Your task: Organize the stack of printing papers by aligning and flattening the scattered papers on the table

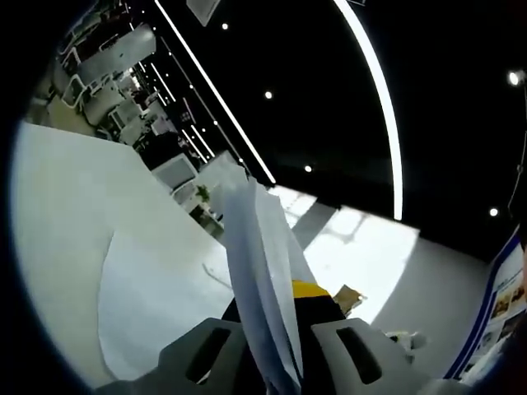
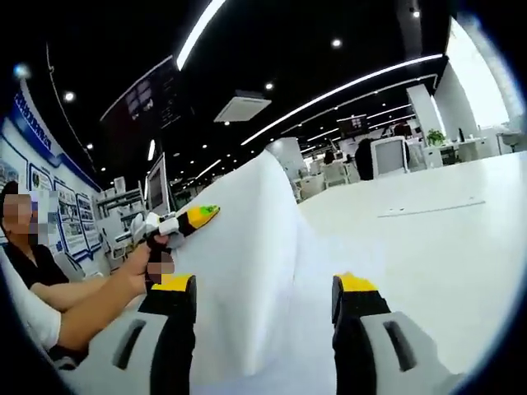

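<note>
Gripper jaws of grey plastic with yellow tips belong to the left gripper (image 1: 276,350) in the left gripper view, where they are closed onto a thin sheaf of white printing papers (image 1: 259,271) that stands on edge between them and rises up the middle of the view. More white sheets (image 1: 152,304) are seen lying flat on the pale white worktop (image 1: 74,197) to the left, with one dark-edged corner curling near the held sheaf. Past the worktop, a row of white office chairs (image 1: 103,82) and long ceiling light strips (image 1: 383,99) are seen.

In the right gripper view, the right gripper (image 2: 265,317) is held wide apart, its two yellow-tipped jaws on either side of the papers (image 2: 247,271), which bulge upward in a broad curved white sheet between and beyond them; whether the jaws touch the paper cannot be told. At the sheet's left edge, the left gripper (image 2: 193,218) is seen pinching it, held by a person's hand (image 2: 148,267). The worktop (image 2: 428,239) stretches to the right, with chairs and desks behind.
</note>
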{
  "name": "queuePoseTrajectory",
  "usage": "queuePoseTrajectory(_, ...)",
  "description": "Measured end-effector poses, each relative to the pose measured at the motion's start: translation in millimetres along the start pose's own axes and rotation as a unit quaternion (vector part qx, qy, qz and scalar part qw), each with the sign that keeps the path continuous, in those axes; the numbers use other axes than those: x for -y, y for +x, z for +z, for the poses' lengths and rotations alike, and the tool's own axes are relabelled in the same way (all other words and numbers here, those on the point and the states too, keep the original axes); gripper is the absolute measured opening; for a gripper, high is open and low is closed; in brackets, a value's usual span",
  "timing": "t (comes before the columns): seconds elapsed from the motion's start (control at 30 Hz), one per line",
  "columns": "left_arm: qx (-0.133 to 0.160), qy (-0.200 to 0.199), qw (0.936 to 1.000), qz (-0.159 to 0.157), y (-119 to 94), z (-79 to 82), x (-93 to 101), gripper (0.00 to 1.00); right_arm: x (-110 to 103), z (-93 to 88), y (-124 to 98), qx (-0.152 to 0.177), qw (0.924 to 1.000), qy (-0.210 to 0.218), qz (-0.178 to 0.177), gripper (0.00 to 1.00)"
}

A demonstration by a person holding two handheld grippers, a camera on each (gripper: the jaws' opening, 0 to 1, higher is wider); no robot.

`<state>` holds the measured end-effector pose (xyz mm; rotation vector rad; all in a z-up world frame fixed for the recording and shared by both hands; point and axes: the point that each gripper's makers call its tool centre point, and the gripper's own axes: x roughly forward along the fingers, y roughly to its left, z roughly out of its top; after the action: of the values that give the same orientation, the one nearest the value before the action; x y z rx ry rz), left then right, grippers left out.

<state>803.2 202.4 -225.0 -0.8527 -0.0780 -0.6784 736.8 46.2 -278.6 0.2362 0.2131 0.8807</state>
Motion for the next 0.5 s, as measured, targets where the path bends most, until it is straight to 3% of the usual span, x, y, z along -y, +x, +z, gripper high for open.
queuePoseTrajectory(0.1, 0.001, 0.000, 1.0000, -0.003, -0.3, 0.2, 1.6, 0.06, 12.9, 10.9, -5.0, 0.020, 0.9990, -0.021, -0.033, 0.63)
queuePoseTrajectory(0.23, 0.003, 0.002, 0.9999, -0.011, -0.8, 0.2, 6.9, 0.06, 25.6, 19.9, -13.1, 0.039, 0.9977, -0.013, -0.054, 0.63)
queuePoseTrajectory(0.37, 0.005, 0.003, 0.9998, -0.018, -0.4, 2.4, 8.8, 0.06, 28.5, 17.7, -11.2, 0.034, 0.9969, -0.028, -0.065, 0.65)
queuePoseTrajectory(0.5, 0.008, 0.004, 0.9996, -0.026, 0.1, 4.2, 12.1, 0.06, 26.3, 1.7, -3.1, -0.001, 0.9971, -0.040, -0.065, 0.65)
